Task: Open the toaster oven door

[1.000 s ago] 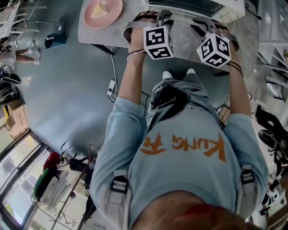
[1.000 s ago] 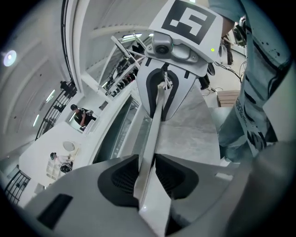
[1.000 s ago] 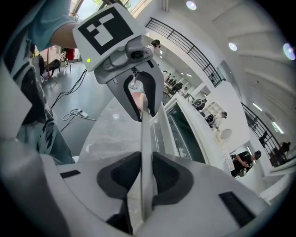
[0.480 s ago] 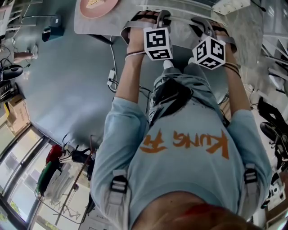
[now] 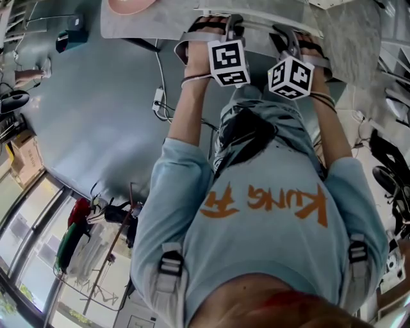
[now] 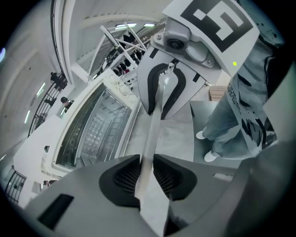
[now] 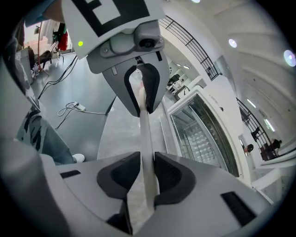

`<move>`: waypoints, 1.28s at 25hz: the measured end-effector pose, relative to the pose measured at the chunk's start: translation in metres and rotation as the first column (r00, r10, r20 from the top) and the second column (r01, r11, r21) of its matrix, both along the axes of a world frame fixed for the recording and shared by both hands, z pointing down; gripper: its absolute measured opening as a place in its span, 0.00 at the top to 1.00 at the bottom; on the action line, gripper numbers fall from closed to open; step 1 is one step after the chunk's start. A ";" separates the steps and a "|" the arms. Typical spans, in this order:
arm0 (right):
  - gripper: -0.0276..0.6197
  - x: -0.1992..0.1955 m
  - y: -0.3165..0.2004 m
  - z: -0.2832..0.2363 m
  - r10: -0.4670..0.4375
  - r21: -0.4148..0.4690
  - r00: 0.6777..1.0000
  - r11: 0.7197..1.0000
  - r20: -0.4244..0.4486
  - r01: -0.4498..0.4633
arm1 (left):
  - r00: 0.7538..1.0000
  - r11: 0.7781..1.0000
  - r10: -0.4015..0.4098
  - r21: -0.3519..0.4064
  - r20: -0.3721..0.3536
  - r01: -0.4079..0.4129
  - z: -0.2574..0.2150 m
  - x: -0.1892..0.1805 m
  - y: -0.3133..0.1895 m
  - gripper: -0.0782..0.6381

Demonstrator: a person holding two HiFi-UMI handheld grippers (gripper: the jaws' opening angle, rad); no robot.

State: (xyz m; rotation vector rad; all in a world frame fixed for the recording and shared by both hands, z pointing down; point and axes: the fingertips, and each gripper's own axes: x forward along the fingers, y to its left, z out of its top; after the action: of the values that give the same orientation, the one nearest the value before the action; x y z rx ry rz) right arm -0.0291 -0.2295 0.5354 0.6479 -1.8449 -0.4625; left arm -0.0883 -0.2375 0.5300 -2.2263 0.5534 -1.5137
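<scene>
The toaster oven (image 6: 88,125) lies to the left in the left gripper view and to the right (image 7: 203,134) in the right gripper view, its glass door and wire rack showing. Its pale bar handle (image 6: 155,125) runs between both grippers. My left gripper (image 6: 147,173) is shut on one end of the handle. My right gripper (image 7: 147,178) is shut on the handle (image 7: 144,134) too. Each sees the other clamped farther along the bar: the right gripper (image 6: 163,92) and the left gripper (image 7: 141,90). In the head view both marker cubes (image 5: 229,62) (image 5: 289,77) sit at the table edge under the oven door (image 5: 256,9).
A pink plate (image 5: 131,5) with food sits on the grey table (image 5: 346,45) left of the oven. Cables and a power strip (image 5: 158,99) lie on the floor beside the person's legs. A cardboard box (image 5: 25,160) and clutter stand at the left.
The table, plate and oven have slid toward the top of the head view. The right gripper's cube has shifted left, nearer the left one. Both grippers stay on the handle.
</scene>
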 end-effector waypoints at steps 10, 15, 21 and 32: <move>0.67 -0.010 0.024 0.037 0.055 -0.036 0.998 0.998 0.000 -0.055 | 0.999 0.999 -0.013 -0.049 -0.035 0.011 0.037 -0.004 0.029 0.61; 0.55 -0.012 0.035 0.054 0.029 -0.054 0.999 0.998 -0.012 -0.030 | 0.999 0.998 -0.006 -0.064 -0.038 0.003 0.053 -0.002 0.039 0.52; 0.49 -0.013 0.043 0.073 0.019 -0.033 0.999 0.999 -0.026 -0.020 | 0.999 0.998 -0.004 -0.059 -0.043 0.002 0.073 -0.002 0.050 0.44; 0.46 -0.014 0.045 0.105 0.023 0.054 0.998 0.998 -0.054 -0.020 | 0.999 1.000 0.023 0.014 -0.042 -0.023 0.109 -0.004 0.055 0.39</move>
State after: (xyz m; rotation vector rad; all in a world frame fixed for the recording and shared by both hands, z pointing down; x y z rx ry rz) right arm -0.0427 -0.1842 0.6402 0.6843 -1.7770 -0.5115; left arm -0.0926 -0.1826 0.6394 -2.2509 0.5472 -1.4507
